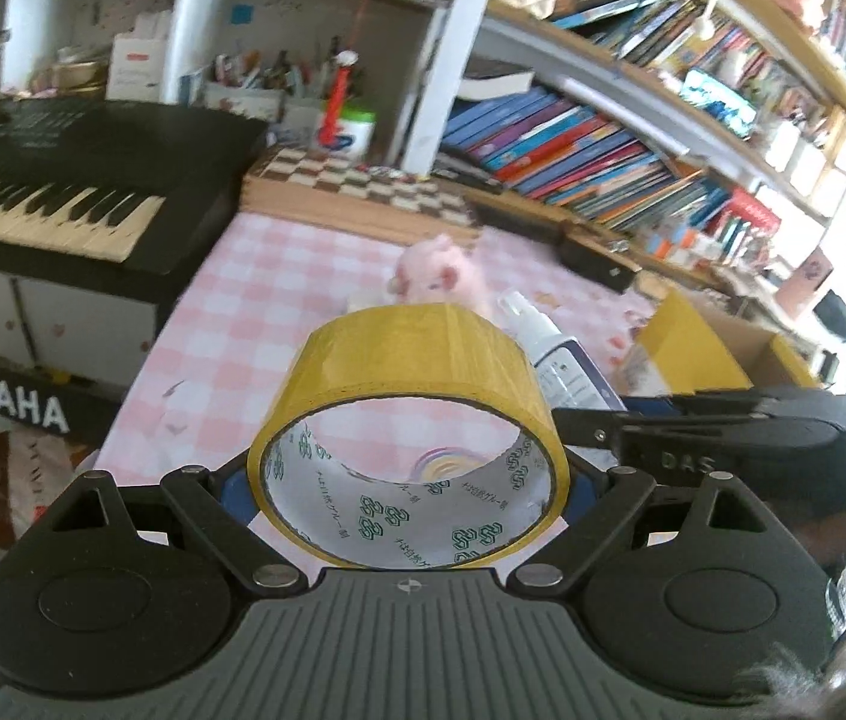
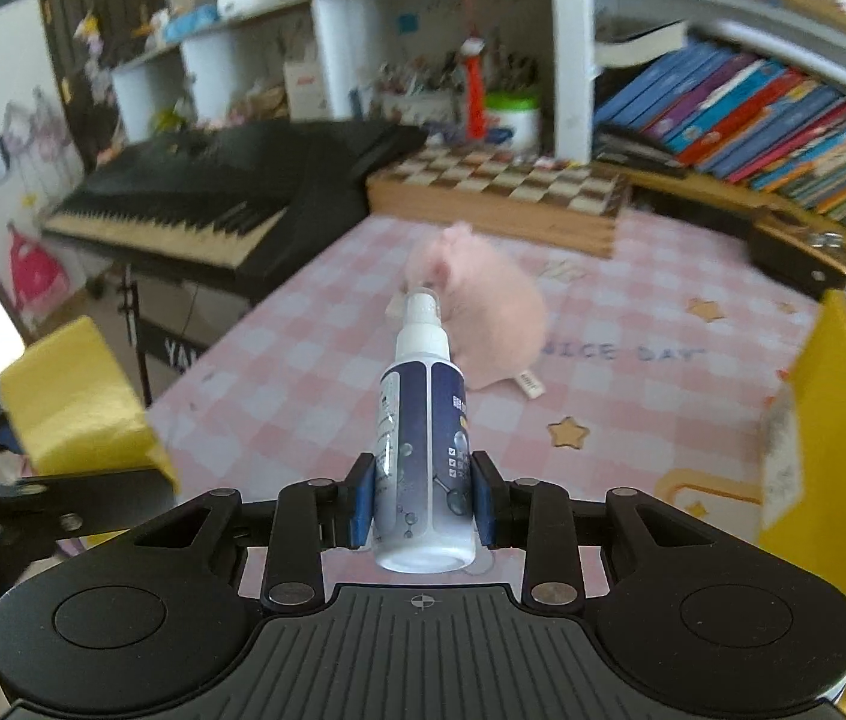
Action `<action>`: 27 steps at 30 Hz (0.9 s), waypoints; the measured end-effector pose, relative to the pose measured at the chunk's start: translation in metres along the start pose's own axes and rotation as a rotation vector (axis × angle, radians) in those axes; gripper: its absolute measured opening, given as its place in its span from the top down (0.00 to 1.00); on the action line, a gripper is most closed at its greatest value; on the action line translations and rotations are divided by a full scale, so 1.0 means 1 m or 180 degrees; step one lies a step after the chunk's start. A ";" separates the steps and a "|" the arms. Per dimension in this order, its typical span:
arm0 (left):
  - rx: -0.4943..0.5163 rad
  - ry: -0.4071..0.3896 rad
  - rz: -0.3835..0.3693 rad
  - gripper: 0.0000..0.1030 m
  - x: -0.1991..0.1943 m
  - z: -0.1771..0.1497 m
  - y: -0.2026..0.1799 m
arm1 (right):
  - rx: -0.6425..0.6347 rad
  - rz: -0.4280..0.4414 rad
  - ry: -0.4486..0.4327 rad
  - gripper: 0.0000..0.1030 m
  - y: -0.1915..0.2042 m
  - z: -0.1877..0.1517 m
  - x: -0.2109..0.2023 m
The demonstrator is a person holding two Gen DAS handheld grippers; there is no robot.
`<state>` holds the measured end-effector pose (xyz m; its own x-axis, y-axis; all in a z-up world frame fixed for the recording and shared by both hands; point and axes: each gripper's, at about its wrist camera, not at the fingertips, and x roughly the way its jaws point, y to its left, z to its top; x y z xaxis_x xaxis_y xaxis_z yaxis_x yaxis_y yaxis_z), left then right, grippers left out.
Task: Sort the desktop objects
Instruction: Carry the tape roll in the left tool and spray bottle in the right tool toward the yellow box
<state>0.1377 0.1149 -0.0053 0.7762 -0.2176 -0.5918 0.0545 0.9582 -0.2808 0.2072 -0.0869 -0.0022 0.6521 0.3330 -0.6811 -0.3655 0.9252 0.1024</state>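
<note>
Yellow packing tape fills the middle of the left wrist view: we have the tape roll [image 1: 408,438] clamped between the wide-spread jaws of the left gripper [image 1: 408,495], its blue pads pressing on either side of the ring, which stands on edge with its printed core facing us. It hangs clear above the pink checked tablecloth [image 1: 255,324].

In the right wrist view, the right gripper [image 2: 423,501] is closed tight around a white and navy spray bottle [image 2: 423,450], the pads gripping the lower body, the nozzle pointing away from us towards the far end of the desk. The bottle also looks lifted off the cloth.

Beyond it a pink plush toy [image 2: 483,312] lies on the cloth near the middle, with the chessboard [image 2: 501,180] at the far edge and the Yamaha keyboard [image 2: 183,210] off to the left. A yellow cardboard box [image 2: 837,420] stands open at the near right.

We judge both items picked and in transit, so the carrying step is in hand. Next we would need to bring each over the box, which seems the likely bin, lower it inside the walls and only then release; the plush toy is left for later.
</note>
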 end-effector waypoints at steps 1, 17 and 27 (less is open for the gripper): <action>-0.0009 -0.0025 -0.0045 0.12 -0.002 0.001 -0.001 | 0.0035 -0.0014 -0.0039 0.69 0.000 -0.001 -0.009; 0.0119 -0.0047 -0.0441 0.12 -0.052 -0.021 -0.018 | 0.0475 -0.0319 -0.0205 0.69 0.016 -0.047 -0.098; 0.0376 0.0069 -0.0709 0.12 -0.074 -0.041 -0.033 | 0.0769 -0.0496 -0.0247 0.69 0.030 -0.085 -0.130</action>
<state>0.0526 0.0920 0.0167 0.7232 -0.4285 -0.5416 0.2967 0.9010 -0.3166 0.0551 -0.1178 0.0279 0.7402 0.1880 -0.6456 -0.0944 0.9797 0.1771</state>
